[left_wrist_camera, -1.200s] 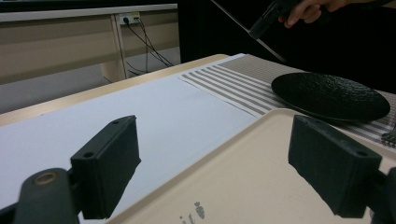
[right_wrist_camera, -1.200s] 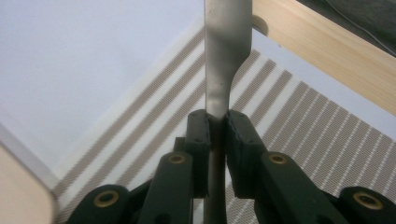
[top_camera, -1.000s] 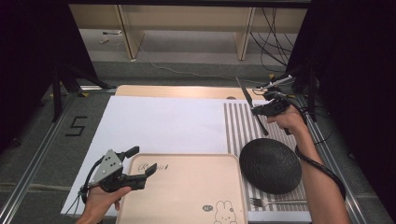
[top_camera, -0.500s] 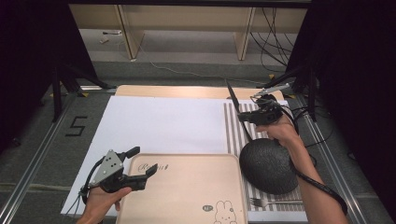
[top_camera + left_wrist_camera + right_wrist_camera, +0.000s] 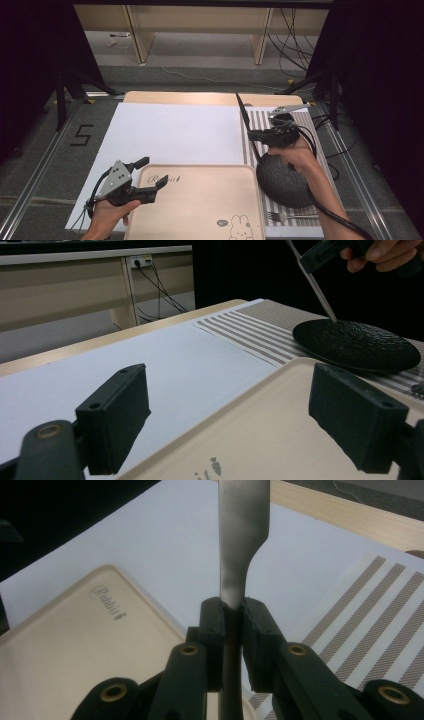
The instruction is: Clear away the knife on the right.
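**Getting the knife down without it flopping**

Since the right tongs point(image 5: 250, 136) are clamped on the handle of the slim silver table knife point(image 5: 243, 114) with the blade sticking up toward 12 o'clock, I'd say the trick is to keep that pinch firm until the knife is nearly flat. The knife hangs over the striped beige placemat point(image 5: 300, 120), just above the 11 o'clock edge of the round black textured plate point(image 5: 285, 180). If it's headed for the pale rectangular tray with the rabbit print point(image 5: 200, 200), I'd swing it low toward 9 o'clock and clear the plate rim first. The left tongs point(image 5: 150, 175) sit wide apart, holding nothing, at the tray's 9 o'clock corner. A small fork point(image 5: 280, 217) lies at the plate's 6 o'clock, so don't bump it.
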The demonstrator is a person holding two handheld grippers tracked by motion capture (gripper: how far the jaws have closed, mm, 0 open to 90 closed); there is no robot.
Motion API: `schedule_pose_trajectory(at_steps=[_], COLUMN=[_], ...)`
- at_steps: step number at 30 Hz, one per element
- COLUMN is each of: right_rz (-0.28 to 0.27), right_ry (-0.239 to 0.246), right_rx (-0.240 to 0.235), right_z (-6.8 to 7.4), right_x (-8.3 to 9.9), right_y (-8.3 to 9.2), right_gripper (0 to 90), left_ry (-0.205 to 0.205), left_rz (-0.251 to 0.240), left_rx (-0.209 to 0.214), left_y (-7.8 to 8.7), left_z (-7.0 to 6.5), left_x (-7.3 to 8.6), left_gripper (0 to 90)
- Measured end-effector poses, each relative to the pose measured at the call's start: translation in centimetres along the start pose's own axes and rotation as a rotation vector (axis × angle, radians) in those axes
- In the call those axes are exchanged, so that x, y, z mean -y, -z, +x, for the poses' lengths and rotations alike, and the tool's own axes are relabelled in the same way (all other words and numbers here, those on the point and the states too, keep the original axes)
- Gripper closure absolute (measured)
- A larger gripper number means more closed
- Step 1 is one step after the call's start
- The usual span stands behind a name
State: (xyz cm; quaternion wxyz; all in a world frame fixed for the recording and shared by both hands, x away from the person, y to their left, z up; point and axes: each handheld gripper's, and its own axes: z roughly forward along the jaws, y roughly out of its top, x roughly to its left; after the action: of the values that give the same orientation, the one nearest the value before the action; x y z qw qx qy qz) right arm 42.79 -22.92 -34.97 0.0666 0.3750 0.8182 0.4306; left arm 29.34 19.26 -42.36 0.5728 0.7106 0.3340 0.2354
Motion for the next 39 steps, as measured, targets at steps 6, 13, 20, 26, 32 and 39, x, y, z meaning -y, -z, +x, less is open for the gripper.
schedule_pose_trajectory(at_steps=[6,13,20,26,32,39], right_rz=[-0.013,-0.015,-0.01,0.001,0.017,0.031], right_ry=[-0.014,-0.032,-0.04,-0.043,-0.053,-0.069], right_rx=[-0.03,-0.047,-0.079,-0.104,-0.122,-0.136], right_z=[1.1,2.2,3.7,5.2,6.4,7.4], right_x=[1.2,2.6,3.4,4.1,5.3,6.5], right_y=[0.0,0.2,0.1,0.0,-0.3,-0.5], right_gripper=[80.8,80.8,80.9,80.9,80.9,80.8], left_ry=[0.001,0.0,-0.001,0.001,-0.001,0.0], left_rz=[0.002,0.001,0.002,-0.001,-0.002,-0.002], left_rx=[-0.002,-0.005,-0.007,-0.008,-0.011,-0.013], left_y=[0.0,0.0,0.0,0.0,0.1,0.1], left_z=[0.1,0.2,0.1,0.2,0.1,0.1], left_x=[0.0,0.1,0.1,0.0,0.0,0.0], left_gripper=[16.0,16.0,16.1,16.0,16.0,16.0])
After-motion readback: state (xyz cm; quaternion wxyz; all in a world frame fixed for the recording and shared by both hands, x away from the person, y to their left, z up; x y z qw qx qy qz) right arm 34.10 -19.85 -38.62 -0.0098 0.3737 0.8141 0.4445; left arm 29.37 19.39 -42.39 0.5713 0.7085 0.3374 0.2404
